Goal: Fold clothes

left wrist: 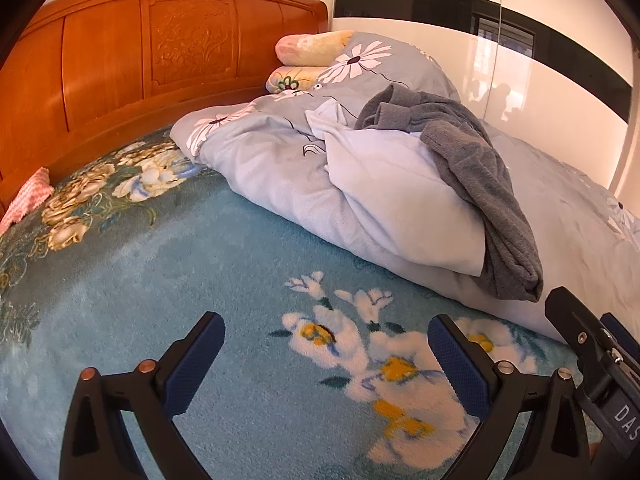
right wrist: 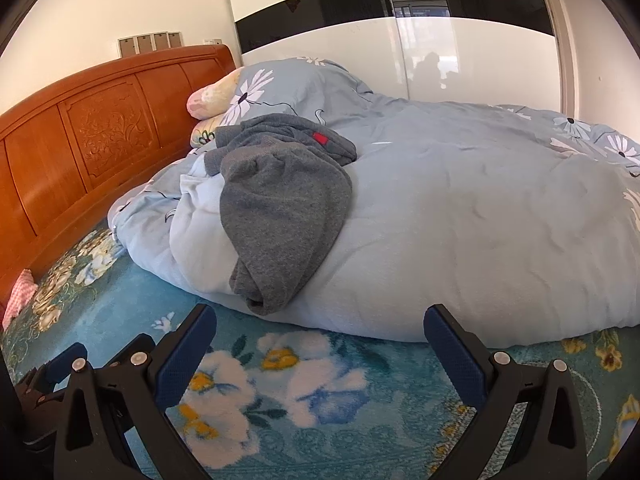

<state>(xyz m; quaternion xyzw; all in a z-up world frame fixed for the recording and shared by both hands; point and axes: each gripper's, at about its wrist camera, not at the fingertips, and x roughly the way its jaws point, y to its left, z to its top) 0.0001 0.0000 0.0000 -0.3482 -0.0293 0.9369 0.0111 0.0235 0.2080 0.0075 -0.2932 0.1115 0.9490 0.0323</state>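
A dark grey sweater [left wrist: 484, 176] lies crumpled over the edge of a pale blue quilt [left wrist: 320, 184]; in the right wrist view the sweater [right wrist: 280, 200] shows a small red label and hangs down the quilt [right wrist: 460, 220] toward the blanket. My left gripper [left wrist: 326, 340] is open and empty above the teal floral blanket [left wrist: 160, 280], short of the sweater. My right gripper [right wrist: 320, 328] is open and empty, just in front of the sweater's lower end. The right gripper's body shows at the right edge of the left wrist view [left wrist: 592, 360].
A carved wooden headboard [left wrist: 140, 48] runs along the left. Floral pillows [left wrist: 304, 60] are stacked behind the quilt. A pink knitted cloth [left wrist: 28, 196] lies by the headboard. A glossy white wardrobe [right wrist: 440, 40] stands behind the bed.
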